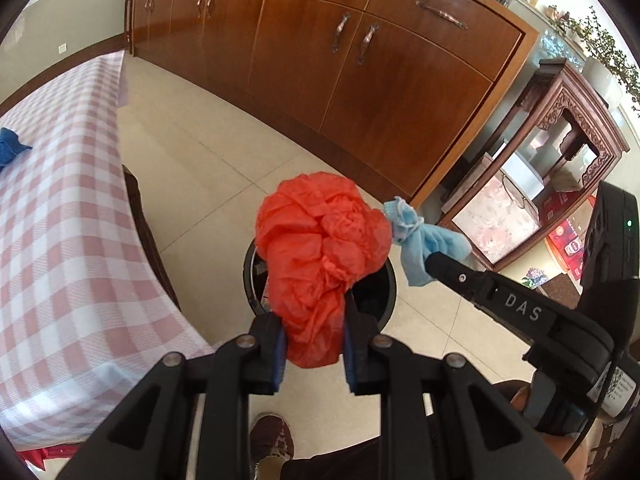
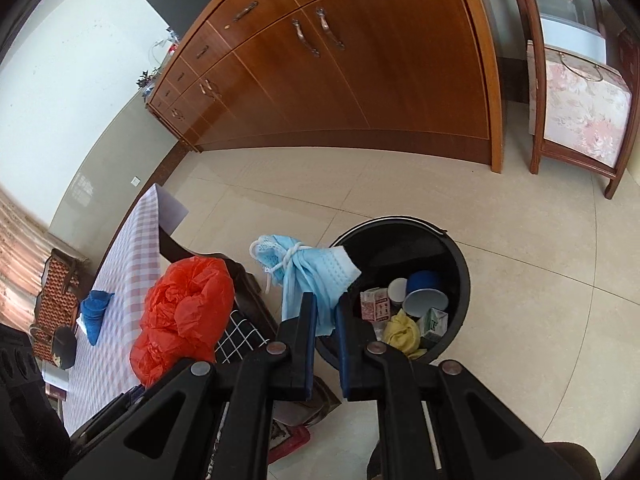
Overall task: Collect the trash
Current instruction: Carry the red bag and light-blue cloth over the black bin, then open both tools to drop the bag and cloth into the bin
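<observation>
My left gripper [image 1: 314, 332] is shut on a crumpled red plastic bag [image 1: 320, 256] and holds it over the black trash bin [image 1: 390, 300] on the floor. The bag also shows in the right wrist view [image 2: 184, 312]. My right gripper [image 2: 325, 310] is shut on a rolled light-blue face mask [image 2: 312, 272] tied with its white loops, held just left of the bin's rim [image 2: 460, 256]. In the left wrist view the mask [image 1: 420, 240] hangs from the right gripper's tip, beside the red bag. The bin holds cartons, a blue paper cup and a yellow wad.
A table with a pink checked cloth [image 1: 60, 240] stands at the left, with a blue cloth [image 1: 10, 146] on it. A long wooden cabinet [image 1: 360, 72] runs along the back. A carved wooden stand [image 1: 552, 152] with boxes is at the right. My shoe [image 1: 272, 440] is on the tiled floor.
</observation>
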The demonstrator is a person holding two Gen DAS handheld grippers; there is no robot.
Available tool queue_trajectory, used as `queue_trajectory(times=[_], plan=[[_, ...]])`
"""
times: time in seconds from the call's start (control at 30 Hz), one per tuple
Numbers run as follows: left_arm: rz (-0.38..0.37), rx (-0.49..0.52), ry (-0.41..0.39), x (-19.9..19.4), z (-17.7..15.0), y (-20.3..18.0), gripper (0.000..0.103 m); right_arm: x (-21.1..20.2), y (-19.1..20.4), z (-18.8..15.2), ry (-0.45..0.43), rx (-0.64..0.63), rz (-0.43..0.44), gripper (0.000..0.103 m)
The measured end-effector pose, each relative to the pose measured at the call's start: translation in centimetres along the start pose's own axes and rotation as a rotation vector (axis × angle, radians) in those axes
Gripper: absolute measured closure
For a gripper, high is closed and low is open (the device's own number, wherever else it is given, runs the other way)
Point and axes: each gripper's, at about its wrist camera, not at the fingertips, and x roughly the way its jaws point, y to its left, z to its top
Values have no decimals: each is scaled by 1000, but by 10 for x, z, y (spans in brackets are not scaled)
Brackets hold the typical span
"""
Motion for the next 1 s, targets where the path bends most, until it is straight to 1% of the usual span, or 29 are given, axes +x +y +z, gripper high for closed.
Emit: queue_trajectory(times=[0.1,0.3,0.5,0.57,0.6,0.63,0.7,0.73,0.77,0.8,0.83,1.0], plan=[[-6,-21,48,22,0,-4,79,15,-13,7,34,21,-36,93],[7,-39,116,57,-3,-12,79,54,-39,25,113,76,-93,93],[13,-55,172,83,-2,-14,77,91,-43,42,169,77,-119,93],[18,-63,190,90,-1,-13,73,97,-42,45,173,77,-115,91],[8,-65,199,94,-1,-12,72,100,-42,46,173,79,-115,91],[12,-61,204,96,-1,-11,69,102,-42,47,174,86,-107,89],[28,-59,208,99,0,-9,59,101,-42,49,162,94,-108,83],[28,-64,208,101,0,-7,49,101,-41,49,154,95,-112,82],[32,-69,207,102,1,-6,43,99,-41,50,144,96,-113,81],[33,-72,203,102,1,-6,43,99,-41,51,139,94,-119,77],[38,-72,199,103,2,-6,43,97,-40,52,132,96,-125,76],[42,-57,176,95,5,-7,43,82,-40,52,74,93,-126,75]])
